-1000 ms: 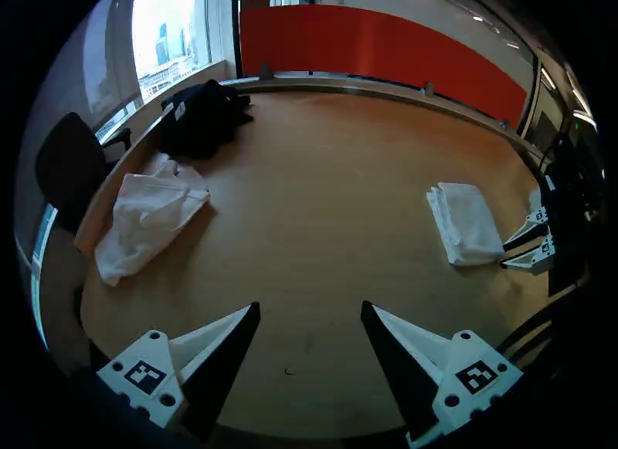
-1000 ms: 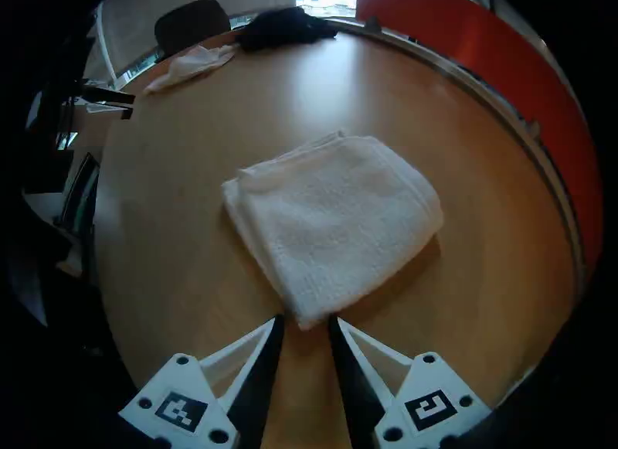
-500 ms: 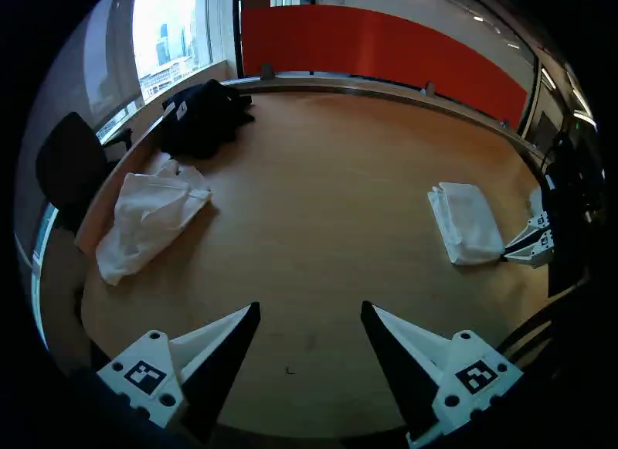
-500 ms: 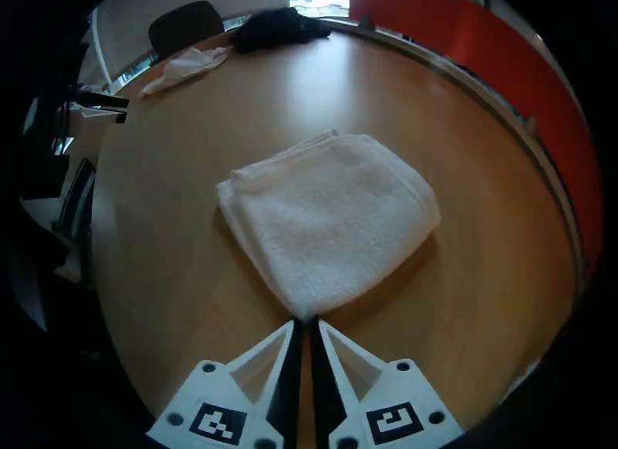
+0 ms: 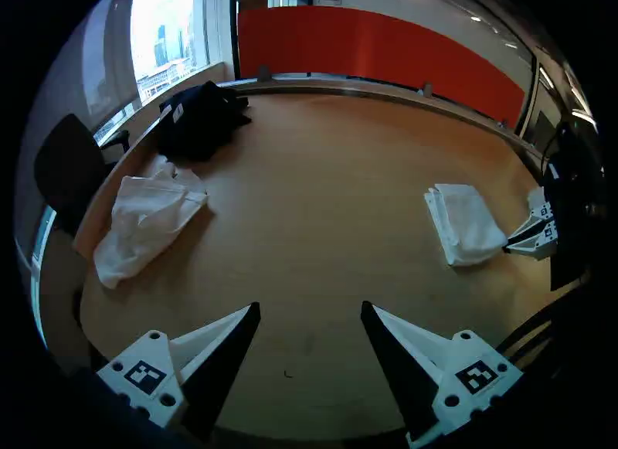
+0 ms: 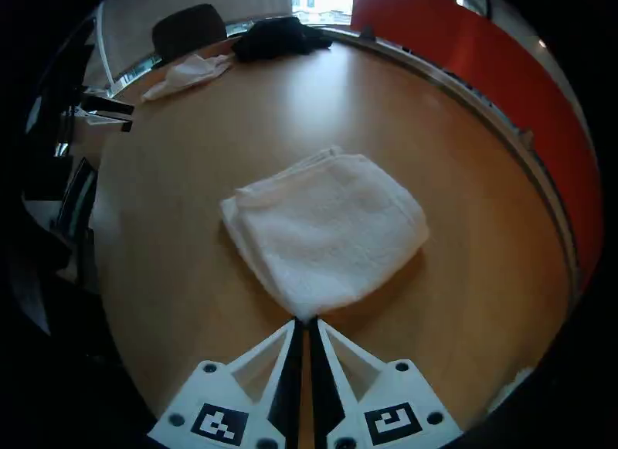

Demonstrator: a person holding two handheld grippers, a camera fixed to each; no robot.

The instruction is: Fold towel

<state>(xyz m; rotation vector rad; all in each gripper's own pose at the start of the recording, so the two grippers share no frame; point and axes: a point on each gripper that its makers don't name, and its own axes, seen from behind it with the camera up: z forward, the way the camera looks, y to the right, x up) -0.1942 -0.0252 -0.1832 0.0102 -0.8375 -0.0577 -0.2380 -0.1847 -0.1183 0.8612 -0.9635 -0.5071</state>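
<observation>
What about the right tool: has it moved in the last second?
Yes. The right tool closed inward, pinching the corner of the towel it straddled before.

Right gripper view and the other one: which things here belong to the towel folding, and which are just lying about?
Part of the job: folded towel; right gripper, jaws closed on its near corner; left gripper, jaws open over the table.

Just lying about: crumpled white cloth; black garment; dark chair.
</observation>
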